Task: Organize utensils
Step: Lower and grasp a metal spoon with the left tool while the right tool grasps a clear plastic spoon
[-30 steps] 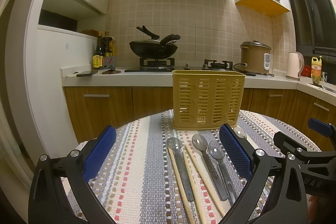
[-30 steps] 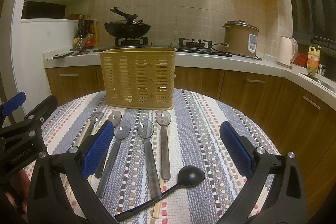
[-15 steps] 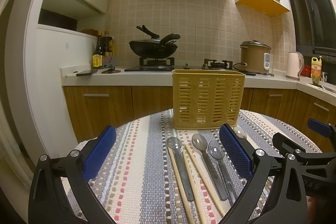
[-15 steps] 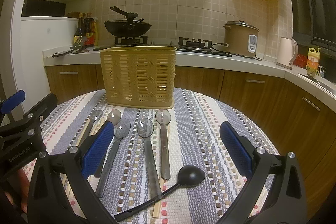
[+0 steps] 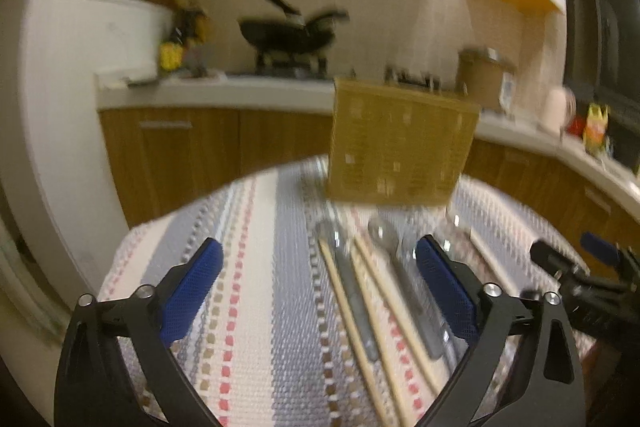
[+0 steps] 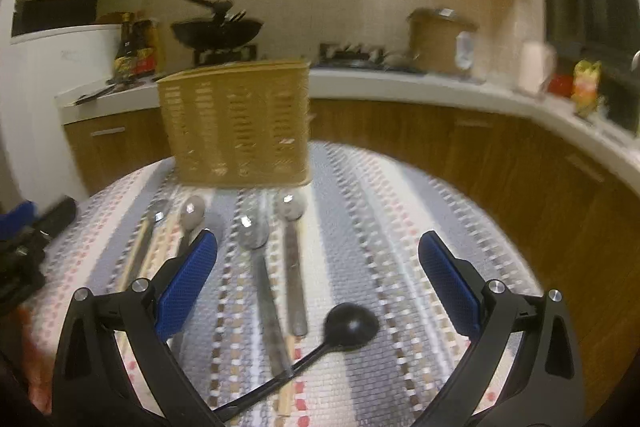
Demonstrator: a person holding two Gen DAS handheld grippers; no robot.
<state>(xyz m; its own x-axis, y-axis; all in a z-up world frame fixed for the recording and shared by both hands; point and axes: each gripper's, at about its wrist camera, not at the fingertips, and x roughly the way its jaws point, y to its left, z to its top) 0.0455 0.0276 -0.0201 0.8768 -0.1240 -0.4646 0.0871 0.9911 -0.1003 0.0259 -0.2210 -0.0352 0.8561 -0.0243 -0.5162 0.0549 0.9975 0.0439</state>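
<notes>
Both my claws are released and empty. The right gripper (image 6: 318, 267) hovers above the black ladle (image 6: 350, 323), at 6 o'clock from the yellow basket (image 6: 236, 131). I should descend slowly and clench the handle, not the bowl. The left gripper (image 5: 316, 275) waits over the chopsticks (image 5: 352, 319).

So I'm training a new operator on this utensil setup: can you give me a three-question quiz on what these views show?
1. True or false: the right gripper is shut on the black ladle.
2. The yellow basket stands: A) beyond the spoons B) on the counter C) in the left gripper.
3. What lies beside the spoons in the left wrist view?

Key: 1 false, both grippers are open. 2 A. 3 wooden chopsticks.
</notes>
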